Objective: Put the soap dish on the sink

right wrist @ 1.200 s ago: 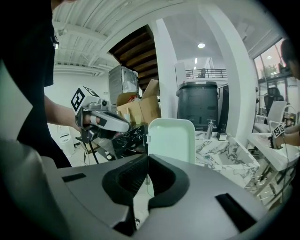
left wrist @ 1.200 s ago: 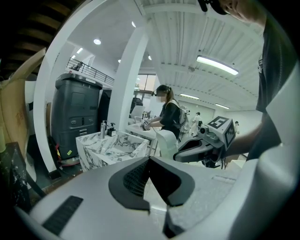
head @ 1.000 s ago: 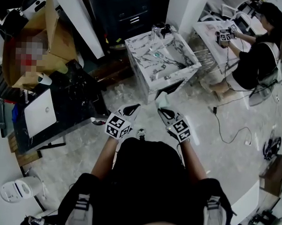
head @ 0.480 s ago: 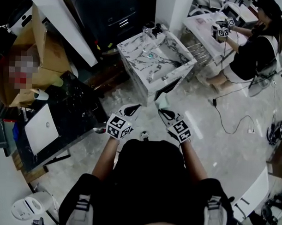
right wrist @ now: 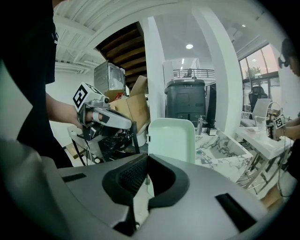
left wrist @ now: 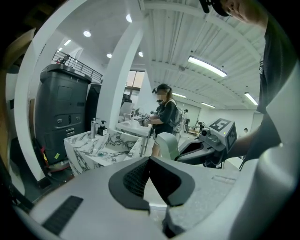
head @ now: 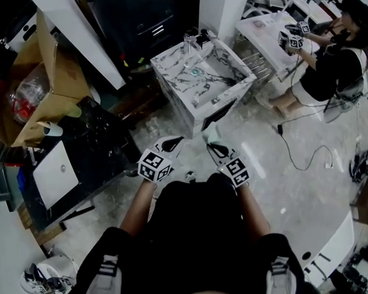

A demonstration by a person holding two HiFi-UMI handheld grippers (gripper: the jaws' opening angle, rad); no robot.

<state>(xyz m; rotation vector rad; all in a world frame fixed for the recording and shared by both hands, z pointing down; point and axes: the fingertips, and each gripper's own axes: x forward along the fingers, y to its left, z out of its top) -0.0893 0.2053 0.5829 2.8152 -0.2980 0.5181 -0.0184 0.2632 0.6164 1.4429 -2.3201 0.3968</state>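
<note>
The pale green soap dish [head: 211, 132] stands upright in my right gripper [head: 212, 144], which is shut on its lower edge. In the right gripper view the soap dish [right wrist: 172, 140] rises just past the right gripper [right wrist: 147, 157], with the marble sink [right wrist: 220, 150] beyond it to the right. The marble sink [head: 229, 92] is a white veined block with a faucet [head: 189, 44], standing on the floor ahead of both grippers. My left gripper [head: 175, 140] is shut and empty, beside the right one. In its own view the left gripper [left wrist: 149, 159] faces the marble sink [left wrist: 101, 145], with the soap dish [left wrist: 166, 144] at the right.
A black table [head: 106, 140] with a white board [head: 55, 169] is at the left, with a cardboard box [head: 38, 90] behind it. Another person [head: 331, 64] works at a white table at the upper right. A cable [head: 304, 159] trails over the floor on the right.
Both grippers keep their pose, with the dish still held. The head view has drifted, so the sink sits slightly higher and further left in the picture.
</note>
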